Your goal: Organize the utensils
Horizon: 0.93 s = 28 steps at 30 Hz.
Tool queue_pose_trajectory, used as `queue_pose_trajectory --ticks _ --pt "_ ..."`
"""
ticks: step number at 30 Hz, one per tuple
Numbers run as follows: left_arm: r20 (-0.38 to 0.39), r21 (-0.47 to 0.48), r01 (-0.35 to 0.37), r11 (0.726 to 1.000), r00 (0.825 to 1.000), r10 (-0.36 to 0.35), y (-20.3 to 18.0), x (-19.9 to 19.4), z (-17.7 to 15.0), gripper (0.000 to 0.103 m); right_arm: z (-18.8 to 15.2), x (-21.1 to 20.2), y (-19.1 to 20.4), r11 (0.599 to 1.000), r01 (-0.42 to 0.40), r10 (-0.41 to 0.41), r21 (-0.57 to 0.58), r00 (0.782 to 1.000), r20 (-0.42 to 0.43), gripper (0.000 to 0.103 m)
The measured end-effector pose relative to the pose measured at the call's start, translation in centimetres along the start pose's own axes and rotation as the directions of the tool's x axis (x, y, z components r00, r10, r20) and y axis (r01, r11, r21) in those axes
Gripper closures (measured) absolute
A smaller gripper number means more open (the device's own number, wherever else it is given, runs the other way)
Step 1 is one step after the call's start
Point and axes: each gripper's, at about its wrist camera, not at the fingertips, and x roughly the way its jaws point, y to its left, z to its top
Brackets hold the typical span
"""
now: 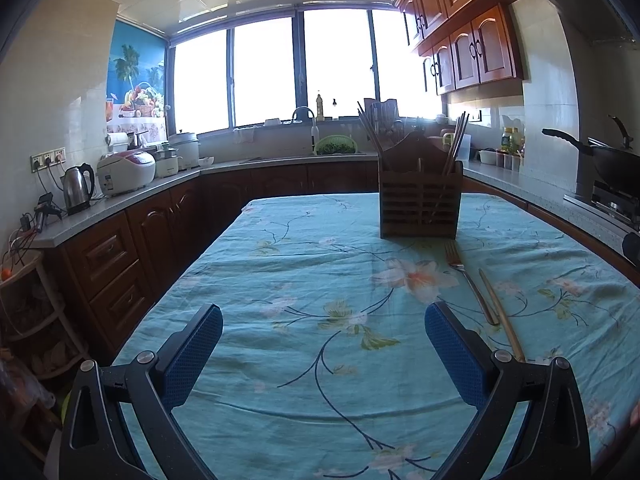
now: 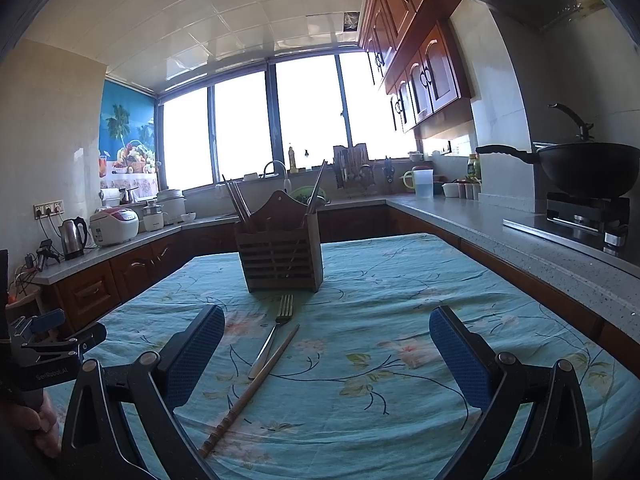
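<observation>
both my grippers hang over the counter draped in a teal floral cloth [image 2: 400,280], fingers spread wide and holding nothing: the left gripper [image 1: 324,344], the right gripper [image 2: 327,346]. nearest my right gripper lie a long bamboo chopstick [image 2: 252,388] and a silver metal fork [image 2: 272,332], side by side, touching or nearly so. beyond them stands the slatted brown wooden utensil holder [image 2: 280,260], chopsticks already in it. i judge a careless pinch could catch both pieces, or snag the cloth and drag it.
</observation>
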Motion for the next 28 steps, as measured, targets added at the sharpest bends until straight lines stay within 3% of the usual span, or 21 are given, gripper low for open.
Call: queue_pose_trajectory --ticks 28 --pt "-0.036 -0.019 0.035 0.999 0.999 -0.035 -0.8 0.5 1.2 0.001 0.2 1.5 0.5 1.0 -0.015 0.016 0.002 0.999 -0.051 0.0"
